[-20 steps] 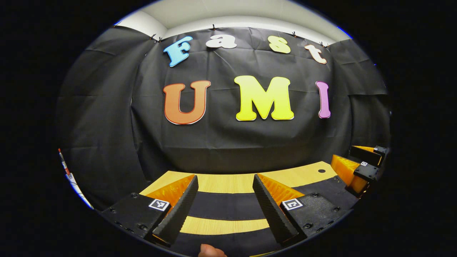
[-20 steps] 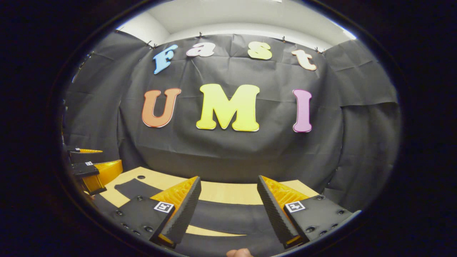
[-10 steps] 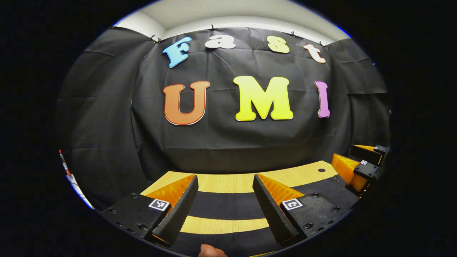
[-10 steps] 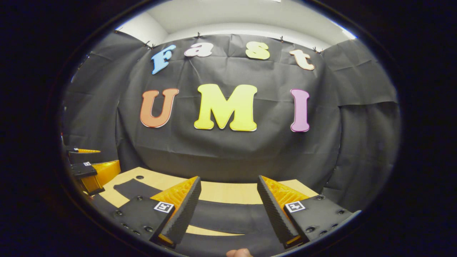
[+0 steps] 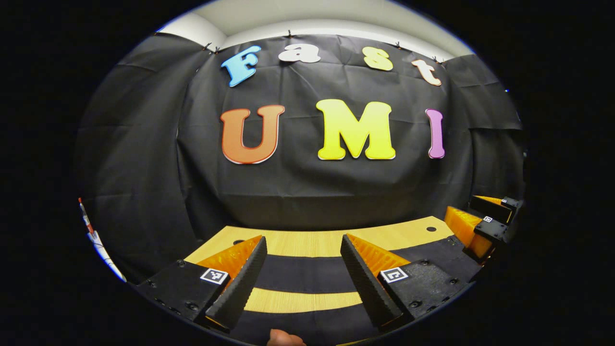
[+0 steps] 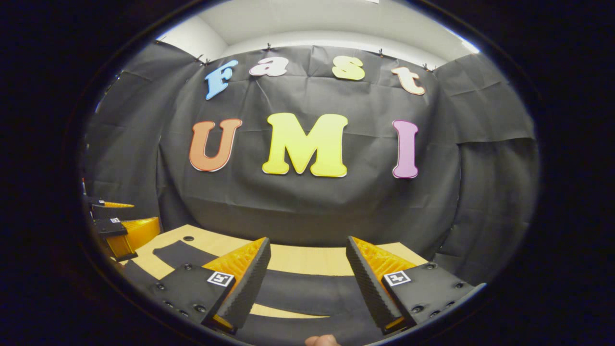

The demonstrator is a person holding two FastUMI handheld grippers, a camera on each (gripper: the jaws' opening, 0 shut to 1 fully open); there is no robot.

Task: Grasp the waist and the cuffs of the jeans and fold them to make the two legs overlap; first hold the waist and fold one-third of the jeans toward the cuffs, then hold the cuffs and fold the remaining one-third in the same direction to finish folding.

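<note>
Left gripper (image 5: pixel 300 269) at lower centre of the left gripper view, jaws wide, gripping nothing; 2 black ribbed wedge fingers (image 5: pixel 240 283) backed in orange. Right gripper (image 6: pixel 307 274) likewise wide and empty. Below both, dark jeans (image 5: pixel 302 276) lying flat in smooth bands across the pale wood-grain table (image 5: pixel 312 242).

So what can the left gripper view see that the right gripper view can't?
Left gripper view: the right gripper at its right edge, and a thin red-and-white thing far left. Right gripper view: the left gripper at its left edge. Both: open fingers in front, dark jeans lying across the wooden table, and a fingertip at the bottom.
</note>
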